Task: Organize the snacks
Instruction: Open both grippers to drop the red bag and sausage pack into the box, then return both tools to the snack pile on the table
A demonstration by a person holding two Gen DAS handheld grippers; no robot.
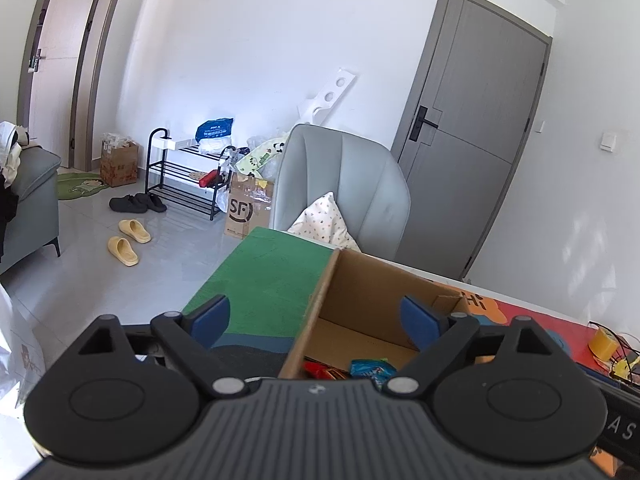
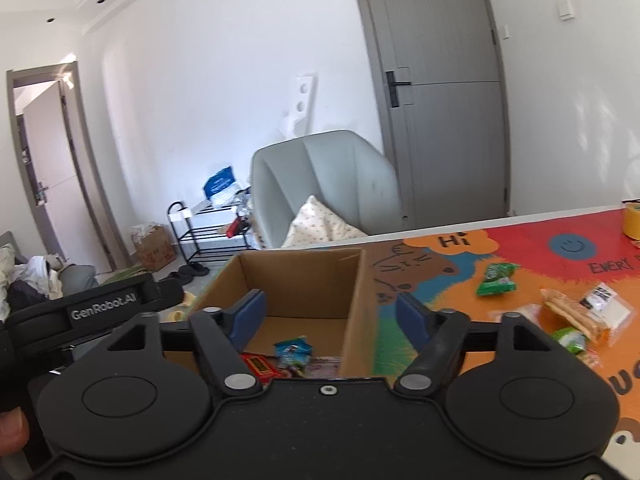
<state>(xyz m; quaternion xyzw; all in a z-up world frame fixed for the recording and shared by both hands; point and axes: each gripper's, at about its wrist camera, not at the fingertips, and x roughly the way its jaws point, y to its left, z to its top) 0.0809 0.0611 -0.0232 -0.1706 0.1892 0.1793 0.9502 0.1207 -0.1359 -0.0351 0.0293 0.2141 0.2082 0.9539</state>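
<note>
Presently both sets of jaws stand released with nothing between them: the left gripper (image 1: 316, 322) and the right gripper (image 2: 330, 314) both hang over the near edge of the cardboard box (image 2: 304, 280). Inside the box lie a blue packet (image 2: 293, 350) and a red packet (image 2: 258, 365); so sorting is judged partly done. On the tabletop (image 2: 532, 248) to the right remain a green packet (image 2: 496, 279) and a cracker pack (image 2: 572, 312), unsorted.

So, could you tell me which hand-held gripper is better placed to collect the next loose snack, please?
Right. The right hand-held gripper is open and empty, and the green packet and cracker pack lie on its side; the left view shows only the box.
</note>
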